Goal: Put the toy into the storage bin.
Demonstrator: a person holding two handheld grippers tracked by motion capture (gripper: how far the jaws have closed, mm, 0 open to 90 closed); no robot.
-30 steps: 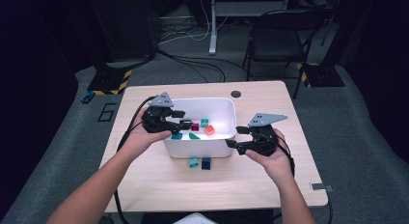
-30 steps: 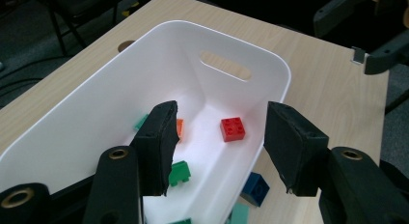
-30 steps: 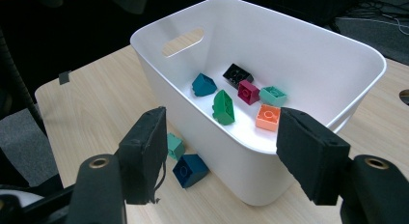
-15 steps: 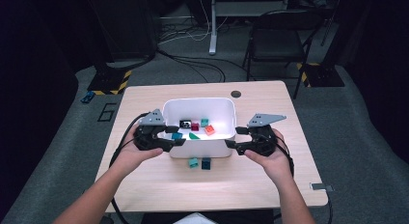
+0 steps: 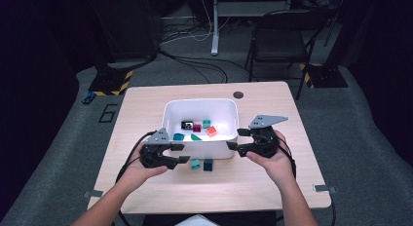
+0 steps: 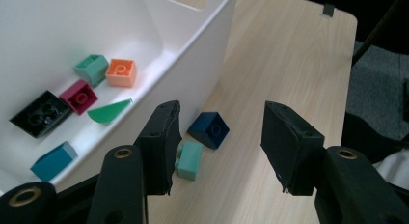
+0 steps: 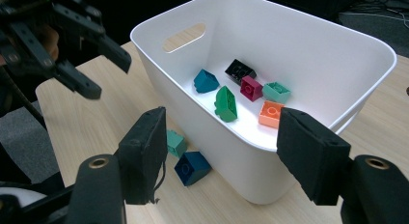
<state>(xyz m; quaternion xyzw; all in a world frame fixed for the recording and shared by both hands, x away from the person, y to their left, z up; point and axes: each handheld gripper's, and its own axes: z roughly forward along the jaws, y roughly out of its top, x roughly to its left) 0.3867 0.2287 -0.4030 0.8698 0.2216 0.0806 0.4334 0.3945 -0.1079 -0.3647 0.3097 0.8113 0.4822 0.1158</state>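
Beside the bin wall (image 6: 202,60), two bricks (image 6: 208,129) lie

- The white plastic bin's (image 5: 199,149) near wall stands just behind the mint toy brick (image 6: 189,159) and dark blue toy brick (image 6: 209,129), blocking approach from there.
- Bare wooden counter (image 5: 243,187) lies open on their near side.

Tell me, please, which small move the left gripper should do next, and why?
Probably ease the left gripper forward and down onto the mint brick. Its jaws have just been closing but stand open with nothing between them. That brick and the navy brick lie on the table beside the bin, just ahead.
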